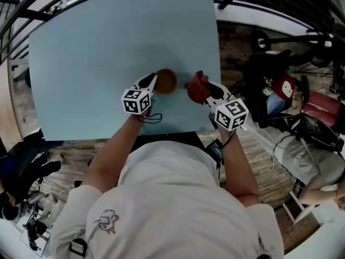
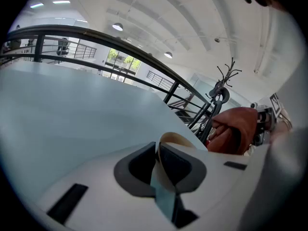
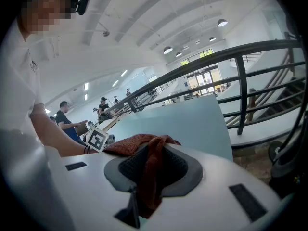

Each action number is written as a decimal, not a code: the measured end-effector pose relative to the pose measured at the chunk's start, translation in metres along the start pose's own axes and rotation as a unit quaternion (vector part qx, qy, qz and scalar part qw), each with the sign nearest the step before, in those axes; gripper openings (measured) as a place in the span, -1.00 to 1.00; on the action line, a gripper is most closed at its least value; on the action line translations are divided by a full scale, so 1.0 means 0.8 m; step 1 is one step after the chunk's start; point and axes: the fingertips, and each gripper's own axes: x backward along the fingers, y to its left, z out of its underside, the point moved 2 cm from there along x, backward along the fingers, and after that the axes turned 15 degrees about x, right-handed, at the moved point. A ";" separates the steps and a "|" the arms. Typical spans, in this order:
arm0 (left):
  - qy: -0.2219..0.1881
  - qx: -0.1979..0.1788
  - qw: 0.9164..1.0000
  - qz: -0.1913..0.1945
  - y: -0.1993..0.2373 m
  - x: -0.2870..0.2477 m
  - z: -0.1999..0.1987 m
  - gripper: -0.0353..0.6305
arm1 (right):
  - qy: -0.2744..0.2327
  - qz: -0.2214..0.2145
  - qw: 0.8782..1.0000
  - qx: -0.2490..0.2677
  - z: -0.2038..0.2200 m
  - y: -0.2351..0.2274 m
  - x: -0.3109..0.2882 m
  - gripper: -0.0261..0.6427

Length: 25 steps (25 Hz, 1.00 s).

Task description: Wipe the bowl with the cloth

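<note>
Downward head view over a pale blue desk [image 1: 108, 47]. The left hand-held gripper [image 1: 153, 82] has its jaws drawn nearly together on the rim of a small brown bowl [image 1: 166, 81], which lies over the near part of the desk, immediately right of that gripper. In the left gripper view the thin tan wall of the bowl stands edge-on between the two dark pads [image 2: 139, 165], with both pads against it. Whether the bowl's base rests on the desk cannot be told. The right hand-held gripper [image 1: 207, 92] is closed on a rust-red cloth [image 1: 197, 88]. In the right gripper view a fold of this knitted cloth hangs pinched between the pads, and the remainder bunches above the jaws toward the left. Cloth and bowl are just beside each other but apart, with a strip of bare desk between them. Both grippers point forward and downward, and their marker cubes face the person, who wears a white shirt [image 1: 172, 198]. A dark railing [image 3: 242, 90] runs beyond the desk's far edge.
</note>
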 end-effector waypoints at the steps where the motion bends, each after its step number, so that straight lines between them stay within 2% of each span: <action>1: 0.001 -0.001 1.000 0.002 0.000 -0.001 0.001 -0.78 | 0.000 -0.001 1.000 -0.001 0.001 0.001 -0.001 -0.67; 5: 0.005 -0.006 1.000 0.011 -0.003 -0.009 0.003 -0.73 | 0.000 0.000 1.000 -0.001 0.001 0.003 0.002 -0.67; 9: 0.004 -0.007 1.000 0.018 -0.006 -0.012 0.000 -0.53 | -0.001 0.001 1.000 0.003 0.000 0.005 0.006 -0.67; 13: 0.000 -0.014 1.000 0.020 -0.010 -0.007 -0.003 -0.44 | -0.006 0.006 1.000 0.004 0.000 0.004 0.016 -0.67; 20: -0.028 -0.033 0.999 0.015 -0.029 0.023 -0.028 -0.45 | -0.019 0.008 1.000 0.018 -0.019 0.009 0.036 -0.67; 23: -0.047 -0.046 0.998 0.016 -0.050 0.048 -0.040 -0.53 | -0.026 0.007 0.999 0.026 -0.027 0.019 0.050 -0.67; 25: -0.065 -0.059 0.996 0.021 -0.076 0.068 -0.043 -0.65 | -0.034 0.004 0.999 0.035 -0.028 0.026 0.067 -0.67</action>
